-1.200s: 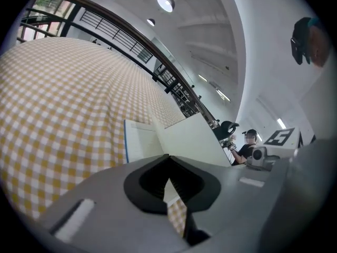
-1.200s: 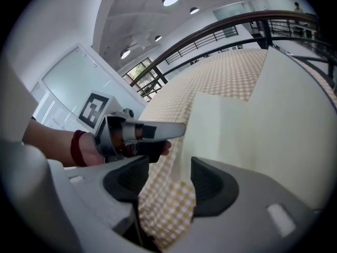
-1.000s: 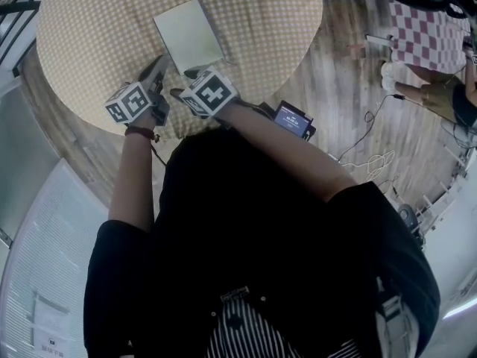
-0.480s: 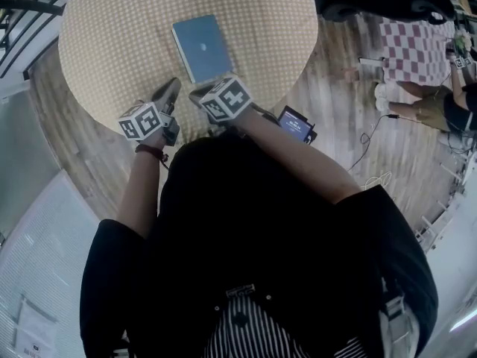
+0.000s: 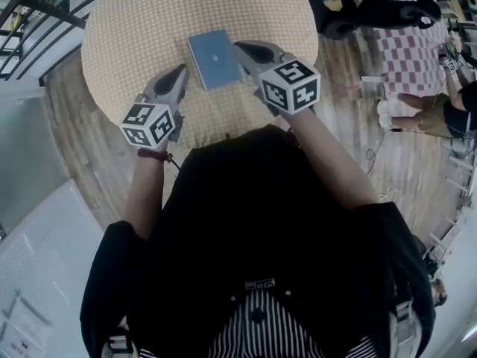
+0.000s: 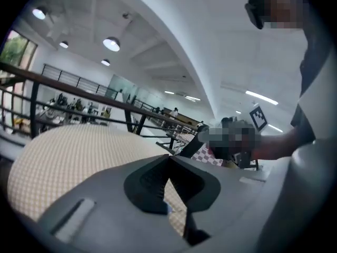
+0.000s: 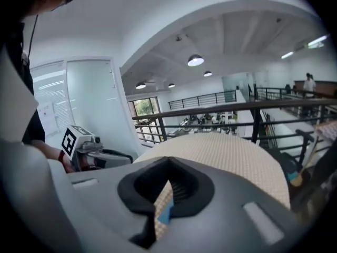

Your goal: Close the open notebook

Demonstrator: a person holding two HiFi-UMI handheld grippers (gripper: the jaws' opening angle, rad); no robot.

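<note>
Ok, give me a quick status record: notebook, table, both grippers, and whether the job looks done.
notebook: closed, blue cover up, lying flat
table: round, checked cloth, notebook near its middle
left gripper: jaws together, empty, left of the notebook
right gripper: jaws together, empty, by the notebook's right edge, not gripping it
task: looks done

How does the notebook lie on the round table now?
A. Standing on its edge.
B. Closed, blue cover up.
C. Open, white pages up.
B: the notebook lies flat and closed on the table, its blue cover facing up.
</note>
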